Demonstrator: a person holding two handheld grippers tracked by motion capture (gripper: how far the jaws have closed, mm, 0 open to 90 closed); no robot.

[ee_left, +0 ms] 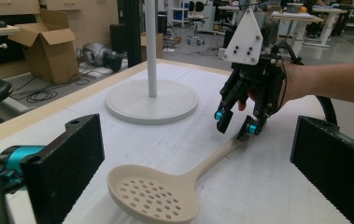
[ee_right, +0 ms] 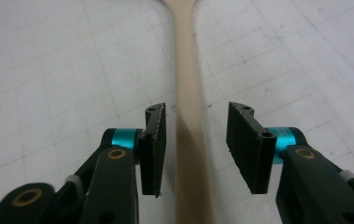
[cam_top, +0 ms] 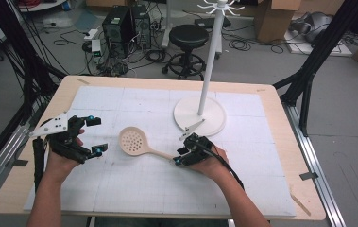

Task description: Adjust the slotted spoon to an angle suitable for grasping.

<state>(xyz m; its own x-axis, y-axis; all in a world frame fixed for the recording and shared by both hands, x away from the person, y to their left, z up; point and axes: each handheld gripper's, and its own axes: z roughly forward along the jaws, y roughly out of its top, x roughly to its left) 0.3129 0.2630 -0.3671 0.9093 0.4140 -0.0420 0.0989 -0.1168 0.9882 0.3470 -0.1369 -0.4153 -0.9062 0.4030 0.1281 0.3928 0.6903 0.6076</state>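
Note:
A cream perforated skimmer spoon point(cam_top: 134, 141) lies flat on the white gridded mat point(cam_top: 157, 189), bowl to the left, handle running right. My right gripper point(cam_top: 180, 152) is low over the end of the handle, open. In the right gripper view the handle point(ee_right: 186, 70) runs between the two pads with a gap on each side, neither pad touching it. My left gripper point(cam_top: 98, 135) sits at the left of the mat, open wide and holding nothing, facing the spoon bowl point(ee_left: 153, 193). In the left gripper view the right gripper point(ee_left: 234, 130) straddles the handle tip.
A white hanging stand with a round base point(cam_top: 200, 116) and a tall pole point(cam_top: 210, 61) stands behind the right gripper; its base point(ee_left: 151, 100) is close to that hand. The wooden table edge point(cam_top: 304, 189) frames the mat. A stool and cables lie on the floor beyond.

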